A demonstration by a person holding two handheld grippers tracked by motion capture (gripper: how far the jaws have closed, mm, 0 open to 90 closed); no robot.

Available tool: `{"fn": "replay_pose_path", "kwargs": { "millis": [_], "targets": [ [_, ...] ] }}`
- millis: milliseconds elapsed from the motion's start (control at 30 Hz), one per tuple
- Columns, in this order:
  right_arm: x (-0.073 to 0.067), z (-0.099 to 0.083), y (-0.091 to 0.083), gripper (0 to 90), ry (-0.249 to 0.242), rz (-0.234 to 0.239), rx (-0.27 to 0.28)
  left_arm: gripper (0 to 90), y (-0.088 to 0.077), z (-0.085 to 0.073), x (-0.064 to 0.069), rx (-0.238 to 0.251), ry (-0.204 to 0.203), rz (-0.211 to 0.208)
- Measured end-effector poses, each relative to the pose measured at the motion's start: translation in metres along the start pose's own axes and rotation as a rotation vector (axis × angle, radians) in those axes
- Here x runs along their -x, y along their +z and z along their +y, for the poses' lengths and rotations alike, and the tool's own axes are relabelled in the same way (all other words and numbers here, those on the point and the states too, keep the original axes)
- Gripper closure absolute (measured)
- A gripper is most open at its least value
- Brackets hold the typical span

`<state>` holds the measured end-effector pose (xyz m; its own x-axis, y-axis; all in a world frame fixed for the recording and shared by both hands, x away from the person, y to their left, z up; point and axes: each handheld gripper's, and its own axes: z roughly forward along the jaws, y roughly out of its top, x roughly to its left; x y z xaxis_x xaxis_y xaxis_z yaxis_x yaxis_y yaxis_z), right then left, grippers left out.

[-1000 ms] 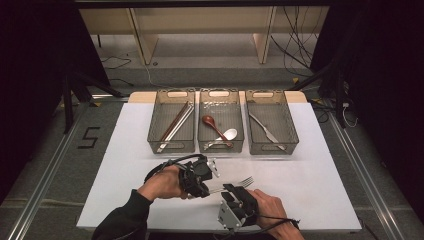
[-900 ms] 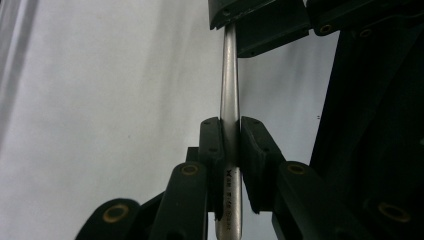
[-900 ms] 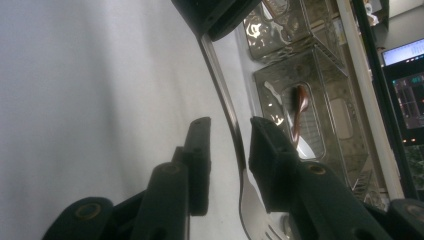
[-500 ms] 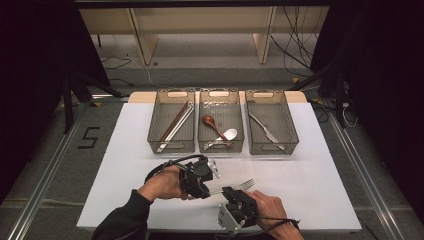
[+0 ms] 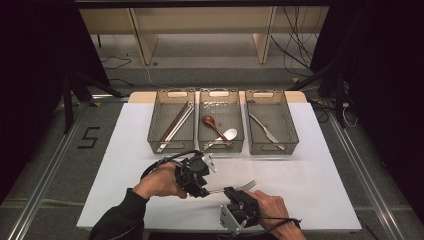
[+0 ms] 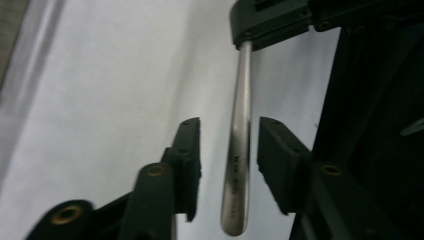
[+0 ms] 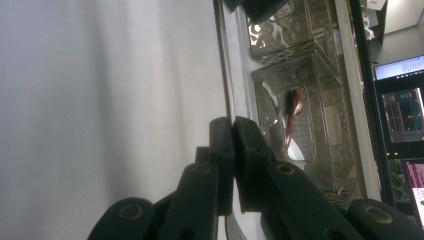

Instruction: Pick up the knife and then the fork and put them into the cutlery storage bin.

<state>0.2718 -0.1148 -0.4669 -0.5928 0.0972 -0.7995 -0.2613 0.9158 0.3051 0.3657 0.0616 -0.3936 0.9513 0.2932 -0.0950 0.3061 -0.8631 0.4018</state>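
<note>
A metal fork (image 5: 243,187) hangs over the white table sheet near the front edge, tines to the right. My right gripper (image 5: 231,192) is shut on its handle; in the right gripper view the pads (image 7: 232,127) pinch the thin shaft (image 7: 224,65). My left gripper (image 5: 202,186) sits at the handle's left end. Its jaws have just been opening. In the left gripper view the handle (image 6: 240,150) runs between the parted fingers (image 6: 187,145) with a gap on each side, and the right gripper (image 6: 272,20) clamps it farther up.
Three clear trays stand in a row at the back of the sheet. The left tray (image 5: 171,150) holds chopsticks (image 5: 175,124). The middle tray (image 5: 220,91) holds a brown spoon (image 5: 210,122) and a metal spoon (image 5: 228,134). The right tray (image 5: 272,92) holds a knife (image 5: 265,131).
The left gripper's jaws have come apart off the fork handle. The right gripper has closed onto the fork. Both hands stay about where they were.
</note>
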Motion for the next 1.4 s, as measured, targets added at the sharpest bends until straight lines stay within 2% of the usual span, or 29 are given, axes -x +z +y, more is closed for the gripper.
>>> {"fn": "replay_pose_path", "kwargs": {
  "millis": [133,200,333,467,600,867,933,967,1033,1233,1400],
  "targets": [
    [0.002,-0.004,0.0,87.9,0.007,-0.003,-0.014,46.3,-0.009,-0.004,-0.006,0.035,-0.026,0.026],
    [0.005,-0.008,0.0,87.9,0.018,-0.009,-0.02,45.3,-0.012,-0.007,-0.009,0.048,-0.027,0.031],
    [0.01,-0.016,-0.002,87.9,0.035,-0.024,-0.036,39.5,-0.018,-0.012,-0.015,0.104,-0.073,0.052],
    [0.017,-0.023,-0.003,87.9,0.049,-0.042,-0.055,34.2,-0.025,-0.02,-0.018,0.152,-0.103,0.063],
    [0.024,-0.032,-0.004,87.9,0.087,-0.057,-0.071,30.4,-0.03,-0.029,-0.021,0.2,-0.13,0.091],
    [0.044,-0.047,-0.007,87.9,0.16,-0.094,-0.095,25.7,-0.036,-0.049,-0.027,0.298,-0.199,0.133],
    [0.049,-0.049,-0.008,87.8,0.202,-0.097,-0.107,24.8,-0.037,-0.053,-0.028,0.324,-0.216,0.148],
    [0.052,-0.051,-0.007,87.8,0.198,-0.106,-0.107,24.4,-0.037,-0.055,-0.029,0.343,-0.223,0.155],
    [0.058,-0.054,-0.007,87.8,0.225,-0.111,-0.112,23.7,-0.037,-0.06,-0.029,0.371,-0.238,0.16],
    [0.074,-0.06,-0.004,87.9,0.281,-0.133,-0.111,23.4,-0.037,-0.072,-0.032,0.426,-0.281,0.177],
    [0.085,-0.063,-0.003,87.9,0.329,-0.137,-0.115,23.4,-0.039,-0.078,-0.032,0.436,-0.293,0.191]
  ]
}}
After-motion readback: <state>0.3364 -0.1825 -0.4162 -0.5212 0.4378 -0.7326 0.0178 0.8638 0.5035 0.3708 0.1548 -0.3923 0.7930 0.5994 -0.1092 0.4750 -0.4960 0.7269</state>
